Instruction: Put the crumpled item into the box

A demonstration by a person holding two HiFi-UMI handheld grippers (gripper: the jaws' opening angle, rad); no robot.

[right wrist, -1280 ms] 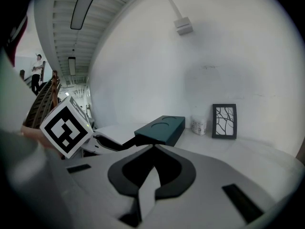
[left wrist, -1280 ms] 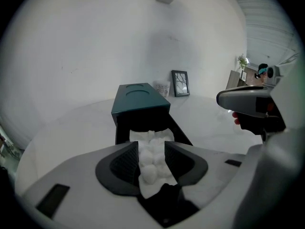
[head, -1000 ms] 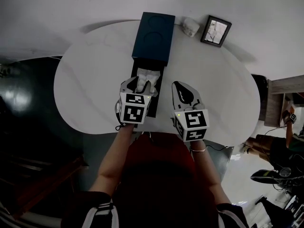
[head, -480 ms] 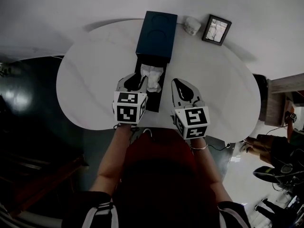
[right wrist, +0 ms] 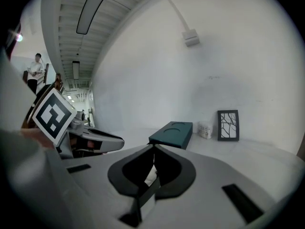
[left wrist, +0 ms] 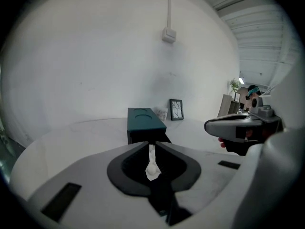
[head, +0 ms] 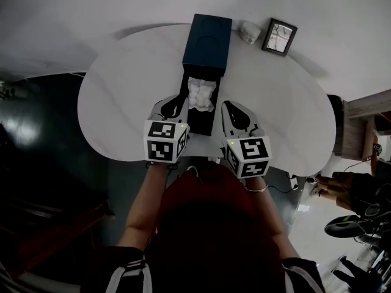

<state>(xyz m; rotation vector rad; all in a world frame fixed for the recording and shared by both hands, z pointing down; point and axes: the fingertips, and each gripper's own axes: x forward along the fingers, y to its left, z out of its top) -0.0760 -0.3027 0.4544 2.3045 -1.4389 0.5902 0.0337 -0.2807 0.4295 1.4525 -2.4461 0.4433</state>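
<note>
A crumpled white item (head: 200,94) lies in the black pull-out tray (head: 203,122) of a dark teal box (head: 208,41) at the table's middle. My left gripper (head: 178,101) sits just left of the tray, near the table's front edge. Its jaws are closing, with a thin slit left between the tips (left wrist: 151,145) and nothing held; the white item (left wrist: 151,168) shows beyond them. My right gripper (head: 228,106) rests right of the tray, its tips (right wrist: 153,147) touching and empty. The box (right wrist: 172,133) stands ahead of it.
A framed picture (head: 280,36) and a small white cup (head: 248,33) stand behind the box on the white oval table (head: 122,96). A wall (left wrist: 119,56) rises beyond the table. People (head: 360,191) and furniture are at the far right.
The left gripper let go of the crumpled item into the tray, drew back toward the person and to the tray's left, and its jaws narrowed. The right gripper barely moved.
</note>
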